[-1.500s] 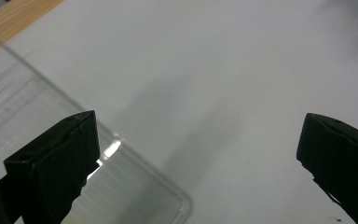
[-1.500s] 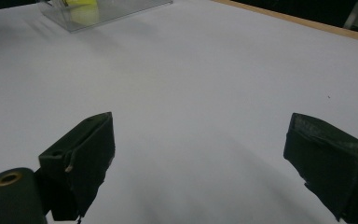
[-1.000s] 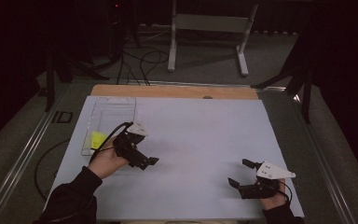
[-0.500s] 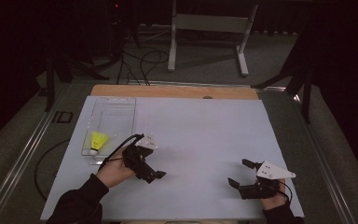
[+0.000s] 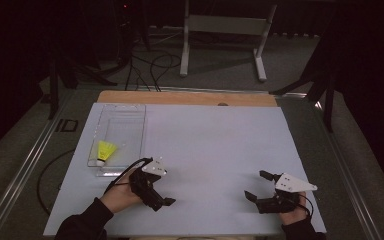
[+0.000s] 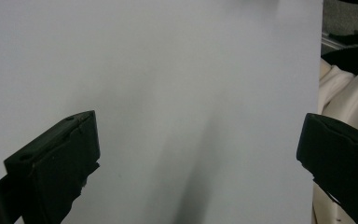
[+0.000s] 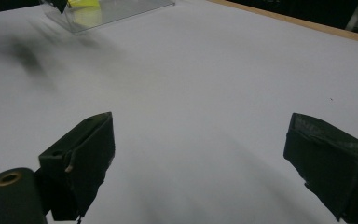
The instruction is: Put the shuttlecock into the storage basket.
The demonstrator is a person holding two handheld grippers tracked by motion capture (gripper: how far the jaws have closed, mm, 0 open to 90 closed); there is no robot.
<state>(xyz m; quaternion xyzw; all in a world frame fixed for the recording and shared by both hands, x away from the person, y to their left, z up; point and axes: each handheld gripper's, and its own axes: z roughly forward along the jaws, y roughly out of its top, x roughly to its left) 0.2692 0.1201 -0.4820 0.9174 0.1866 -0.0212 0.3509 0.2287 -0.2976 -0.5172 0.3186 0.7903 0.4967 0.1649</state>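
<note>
**Left tongs withdrawn, shuttlecock left in tray**

Nearest, right tongs (image 5: 258,187) at 5 o'clock: jaws wide apart, empty, resting low over the surface (image 5: 220,150). Left tongs (image 5: 160,202) at 7 o'clock, jaws spread wide, nothing held; a second ago they were at the tray, now pulled back, so the placing looks finished. Farther, at 10 o'clock, yellow shuttlecock (image 5: 105,151) lies inside clear tray (image 5: 130,107), long axis roughly near-far, cork base nearest, skirt pointing toward 12.

Left gripper (image 5: 159,200) and right gripper (image 5: 258,187) hover, jaws spread.
</note>
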